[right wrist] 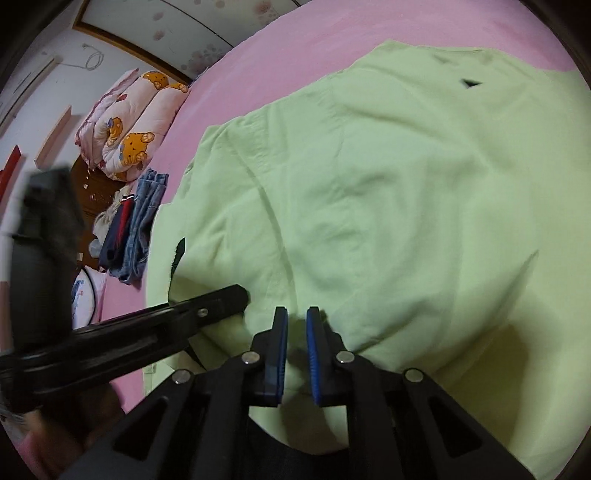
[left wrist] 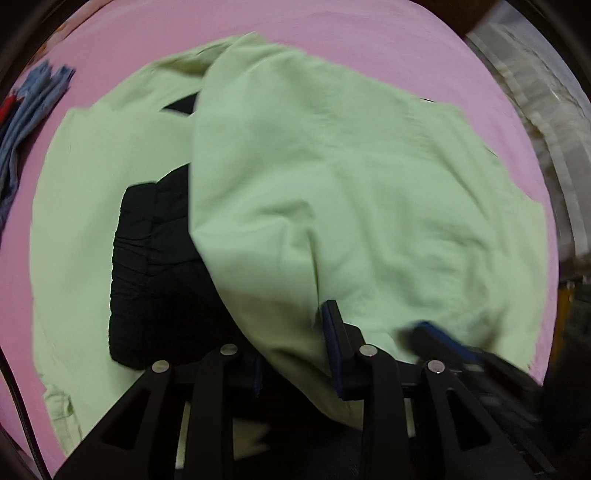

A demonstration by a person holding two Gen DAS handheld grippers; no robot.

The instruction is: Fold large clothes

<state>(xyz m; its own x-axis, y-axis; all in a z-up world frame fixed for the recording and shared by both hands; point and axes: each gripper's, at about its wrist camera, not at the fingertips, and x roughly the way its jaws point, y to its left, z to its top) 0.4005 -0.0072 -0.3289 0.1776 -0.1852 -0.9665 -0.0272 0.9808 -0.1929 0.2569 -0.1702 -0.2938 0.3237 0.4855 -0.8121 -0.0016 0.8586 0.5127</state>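
Big light-green garment spread across the pink bed sheet, taking up most of both views. Wrinkly, with one layer flopped over the other and a crease down the middle in the left wrist view. Black garment peeking out from under that top layer, elastic-looking band facing left, tucked between the green layers.

Right gripper clenched on a pinch of the green cloth at its near edge, blue pads almost together with fabric bunched in the narrow gap. Also showing up blurry at lower right of the left wrist view, right against the cloth.

Left gripper down at the near hem too, just beside the right one. Only one blue pad showing, the other buried under a draped green fold. Can't tell whether actually gripping or just sitting in the fabric. Seen side-on from the right wrist view, tip touching the cloth.

Off at the bed's left edge: folded jeans, a navy and red piece beside them, and a bear-print quilt further back.
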